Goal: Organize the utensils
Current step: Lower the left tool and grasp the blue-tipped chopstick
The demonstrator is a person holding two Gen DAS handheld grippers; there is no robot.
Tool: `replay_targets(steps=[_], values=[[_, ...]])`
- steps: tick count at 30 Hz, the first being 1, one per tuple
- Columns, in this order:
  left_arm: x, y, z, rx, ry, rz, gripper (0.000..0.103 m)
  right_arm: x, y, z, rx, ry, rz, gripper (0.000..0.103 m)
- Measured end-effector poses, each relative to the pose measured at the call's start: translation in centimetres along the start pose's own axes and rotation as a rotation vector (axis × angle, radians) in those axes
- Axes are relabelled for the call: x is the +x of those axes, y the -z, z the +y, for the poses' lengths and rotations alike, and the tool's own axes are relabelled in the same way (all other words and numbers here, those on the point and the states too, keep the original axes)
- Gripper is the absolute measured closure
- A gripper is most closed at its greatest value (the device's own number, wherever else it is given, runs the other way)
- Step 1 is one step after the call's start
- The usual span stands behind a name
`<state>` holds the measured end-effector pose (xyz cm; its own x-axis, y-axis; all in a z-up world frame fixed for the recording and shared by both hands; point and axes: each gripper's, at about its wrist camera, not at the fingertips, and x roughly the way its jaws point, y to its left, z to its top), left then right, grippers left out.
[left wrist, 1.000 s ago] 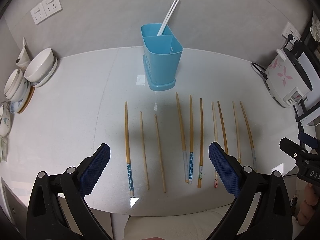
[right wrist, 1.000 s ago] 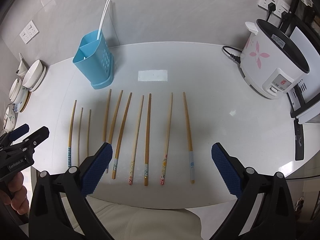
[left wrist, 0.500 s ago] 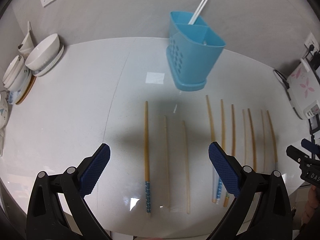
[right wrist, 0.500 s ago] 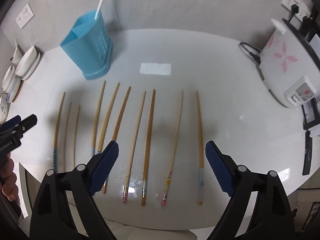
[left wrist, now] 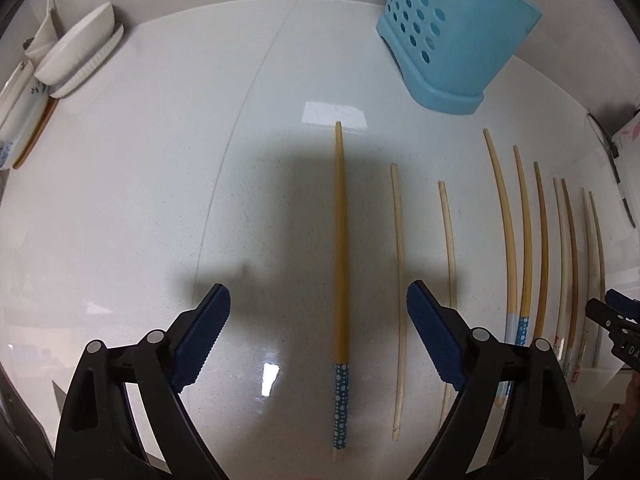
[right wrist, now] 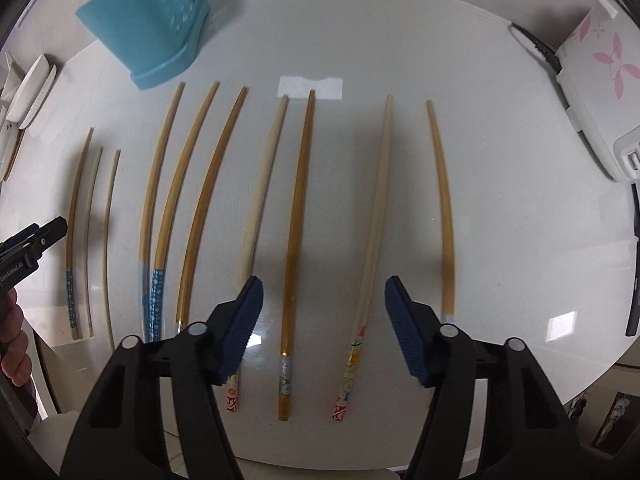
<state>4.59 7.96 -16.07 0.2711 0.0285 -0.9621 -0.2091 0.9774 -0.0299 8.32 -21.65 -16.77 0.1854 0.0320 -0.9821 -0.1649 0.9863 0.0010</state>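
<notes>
Several wooden chopsticks lie in a row on the white table. My left gripper [left wrist: 318, 304] is open and low over the leftmost chopstick [left wrist: 341, 240], which has a blue dotted end; it lies between the jaws. My right gripper [right wrist: 323, 298] is open and low over two chopsticks: a golden one [right wrist: 295, 248] and a pale one with a red-yellow patterned end [right wrist: 370, 248]. A blue utensil holder [left wrist: 452, 36] stands at the back; it also shows in the right wrist view [right wrist: 148, 20]. Neither gripper holds anything.
Stacked white bowls and plates [left wrist: 60, 64] sit at the far left. A white rice cooker with pink flowers [right wrist: 600, 80] and its cord stand at the right. The table's front edge runs just beneath both grippers.
Both grippers have come down and forward toward the chopsticks, which now look much larger. The right gripper's jaws have narrowed somewhat. No chopstick has moved.
</notes>
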Motion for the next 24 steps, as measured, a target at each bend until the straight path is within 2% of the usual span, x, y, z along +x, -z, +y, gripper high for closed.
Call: replay_targets(steps=[9,14,18,21,23,24], values=[[2.3,0.1,0.2,0.021,0.003,0.071,0.030,1.5,0.4,0.8,-0.017,0.006,0.060,0.061],[2.7,-0.1,0.3,0.037,-0.026,0.090,0.037,2.2,0.5,1.7,-0.039,0.015,0.089,0.072],[2.7,-0.3,-0.3,0.048,-0.031,0.117,0.045,2.7,0.3,1.7,-0.043,0.023,0.108,0.075],[2.5,-0.3,-0.9,0.054,-0.032,0.139,0.056,3.0,0.0,2.0,-0.051,0.026,0.116,0.076],[2.6,-0.5,-1.2,0.054,-0.034,0.156,0.071,3.2,-0.2,2.7,-0.053,0.028,0.119,0.078],[2.4,-0.5,-1.5,0.053,-0.035,0.165,0.075,3.0,-0.4,2.5,-0.054,0.026,0.124,0.079]])
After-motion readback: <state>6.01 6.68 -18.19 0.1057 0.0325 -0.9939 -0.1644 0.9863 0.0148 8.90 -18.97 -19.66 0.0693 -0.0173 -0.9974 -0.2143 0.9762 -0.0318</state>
